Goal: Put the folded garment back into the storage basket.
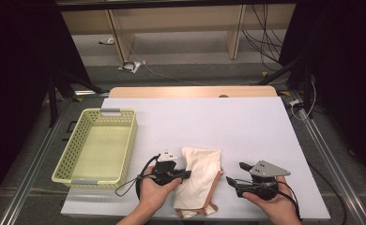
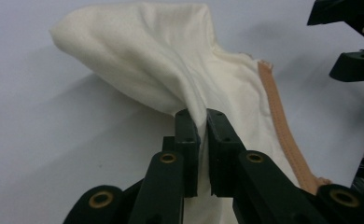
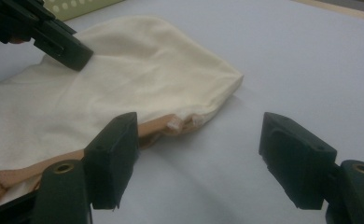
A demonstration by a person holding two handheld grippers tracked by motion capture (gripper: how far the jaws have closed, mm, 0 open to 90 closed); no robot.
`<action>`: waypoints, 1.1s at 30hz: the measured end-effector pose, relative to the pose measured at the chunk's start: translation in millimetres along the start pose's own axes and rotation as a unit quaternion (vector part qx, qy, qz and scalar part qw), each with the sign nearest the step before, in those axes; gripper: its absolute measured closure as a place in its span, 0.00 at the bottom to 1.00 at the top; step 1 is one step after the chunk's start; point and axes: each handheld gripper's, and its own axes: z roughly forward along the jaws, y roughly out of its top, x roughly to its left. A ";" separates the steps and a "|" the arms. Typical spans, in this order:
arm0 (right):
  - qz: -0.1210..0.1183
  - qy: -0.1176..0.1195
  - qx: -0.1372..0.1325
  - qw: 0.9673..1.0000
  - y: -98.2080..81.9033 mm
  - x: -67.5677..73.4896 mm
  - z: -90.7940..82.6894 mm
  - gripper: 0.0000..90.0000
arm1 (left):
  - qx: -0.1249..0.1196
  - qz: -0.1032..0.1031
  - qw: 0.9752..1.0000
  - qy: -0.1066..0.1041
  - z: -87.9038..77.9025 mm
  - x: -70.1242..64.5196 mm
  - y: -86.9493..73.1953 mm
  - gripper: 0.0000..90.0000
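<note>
Cream cloth lies pinched by left gripper, yellow basket beside.

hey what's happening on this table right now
A person is working a cream cloth on a white table with two handheld grippers. The left gripper is shut on a fold of the cloth. The right gripper waits open beside its tan-trimmed edge. A yellow basket sits empty at the left.

One cloth, two grippers, left and right of it, one basket further left.
</note>
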 end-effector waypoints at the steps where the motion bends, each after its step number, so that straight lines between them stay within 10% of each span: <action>1: 0.001 0.000 -0.001 1.000 -0.1 -0.1 0.1 0.33 | -0.002 0.003 1.000 -0.003 -1.4 -0.8 1.6 0.93; 33: 0.005 -0.003 -0.010 1.000 -0.8 0.1 0.7 0.32 | -0.023 0.056 0.998 -0.010 -35.0 12.1 25.9 0.93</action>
